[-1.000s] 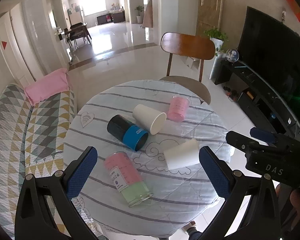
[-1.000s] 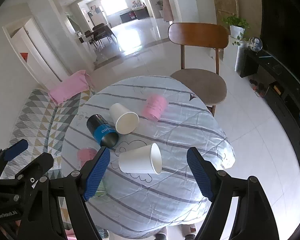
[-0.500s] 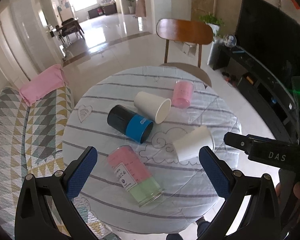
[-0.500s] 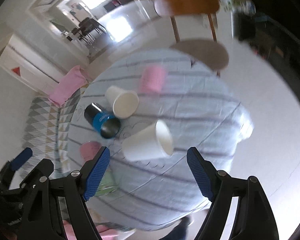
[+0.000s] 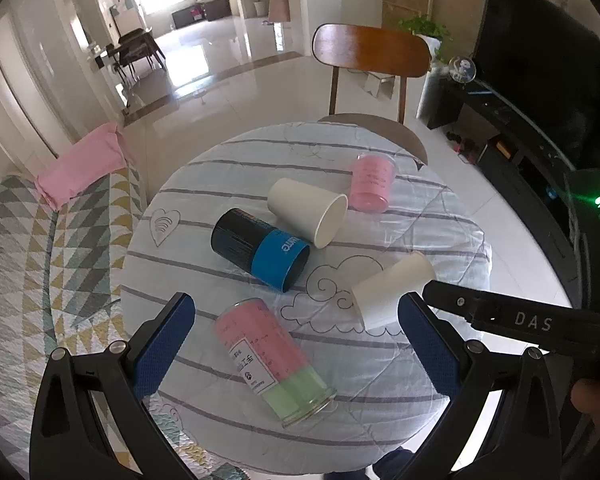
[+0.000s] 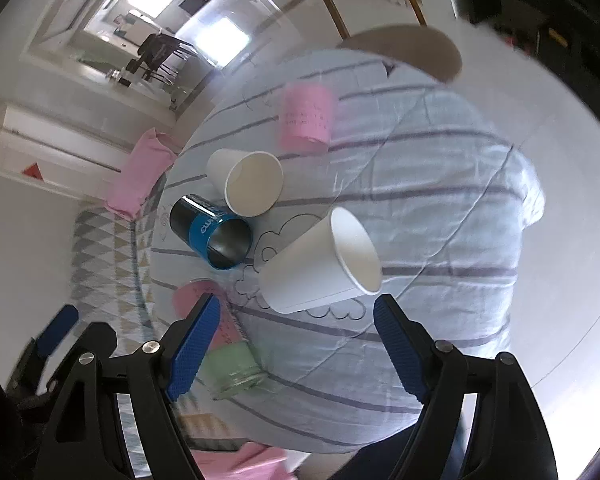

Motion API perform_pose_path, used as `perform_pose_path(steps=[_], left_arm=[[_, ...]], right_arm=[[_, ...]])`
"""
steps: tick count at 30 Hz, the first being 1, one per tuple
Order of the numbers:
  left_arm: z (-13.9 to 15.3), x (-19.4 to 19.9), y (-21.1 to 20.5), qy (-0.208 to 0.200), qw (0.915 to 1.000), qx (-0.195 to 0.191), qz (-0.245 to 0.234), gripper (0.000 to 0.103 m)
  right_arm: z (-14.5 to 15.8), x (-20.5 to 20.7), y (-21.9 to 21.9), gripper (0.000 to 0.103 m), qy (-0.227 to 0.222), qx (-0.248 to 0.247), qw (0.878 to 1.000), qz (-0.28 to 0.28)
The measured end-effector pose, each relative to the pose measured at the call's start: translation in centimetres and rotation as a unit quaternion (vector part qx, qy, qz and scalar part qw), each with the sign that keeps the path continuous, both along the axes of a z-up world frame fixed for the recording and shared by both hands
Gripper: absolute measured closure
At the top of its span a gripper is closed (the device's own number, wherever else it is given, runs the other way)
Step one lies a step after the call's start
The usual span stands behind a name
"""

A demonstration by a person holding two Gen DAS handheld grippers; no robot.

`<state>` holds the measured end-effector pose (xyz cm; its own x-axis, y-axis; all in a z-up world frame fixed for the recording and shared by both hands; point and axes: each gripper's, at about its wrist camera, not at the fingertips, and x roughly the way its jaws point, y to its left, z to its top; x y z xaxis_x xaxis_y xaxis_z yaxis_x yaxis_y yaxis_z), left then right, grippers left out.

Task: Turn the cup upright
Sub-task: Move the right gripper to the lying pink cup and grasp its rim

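Several cups lie on their sides on a round table [image 5: 440,224] with a striped cloth. A white paper cup [image 6: 320,266] lies nearest my right gripper [image 6: 298,330], which is open just in front of it, tilted; the same cup [image 5: 392,290] shows in the left wrist view. My left gripper [image 5: 296,340] is open above a pink and green glass cup [image 5: 272,356]. A black and blue cup [image 5: 260,250], a second white paper cup [image 5: 306,212] and a pink cup [image 5: 370,182] lie farther back.
A wooden chair [image 5: 372,56] stands behind the table. A sofa with a patterned cover [image 5: 40,260] and a pink cushion [image 5: 80,162] is on the left. A black TV stand [image 5: 520,128] is on the right.
My right gripper has dropped closer to the near white paper cup and rolled, so the cup looks larger. My left gripper has risen slightly and stays open.
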<state>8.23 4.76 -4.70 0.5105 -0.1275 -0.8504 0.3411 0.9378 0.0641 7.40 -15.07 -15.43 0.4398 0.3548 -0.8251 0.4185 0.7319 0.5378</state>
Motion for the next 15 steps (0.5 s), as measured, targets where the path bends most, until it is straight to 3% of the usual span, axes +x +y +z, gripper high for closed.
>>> perform_pose_path(steps=[5, 10, 15], left_arm=[[-0.8, 2.0, 0.3, 0.014, 0.9998, 0.007, -0.011, 0.0], [-1.3, 5.4, 0.0, 0.017, 0.9977, 0.007, -0.066, 0.0], [-1.5, 8.7, 0.1, 0.022, 0.9889, 0.003, -0.147, 0.0]], right_arm=[[-1.6, 0.2, -0.3, 0.023, 0.029, 0.03, 0.999, -0.028], [-1.8, 0.7, -0.5, 0.023, 0.034, 0.024, 0.996, -0.077], [0.5, 3.5, -0.3, 0.023, -0.001, -0.041, 0.99, -0.136]])
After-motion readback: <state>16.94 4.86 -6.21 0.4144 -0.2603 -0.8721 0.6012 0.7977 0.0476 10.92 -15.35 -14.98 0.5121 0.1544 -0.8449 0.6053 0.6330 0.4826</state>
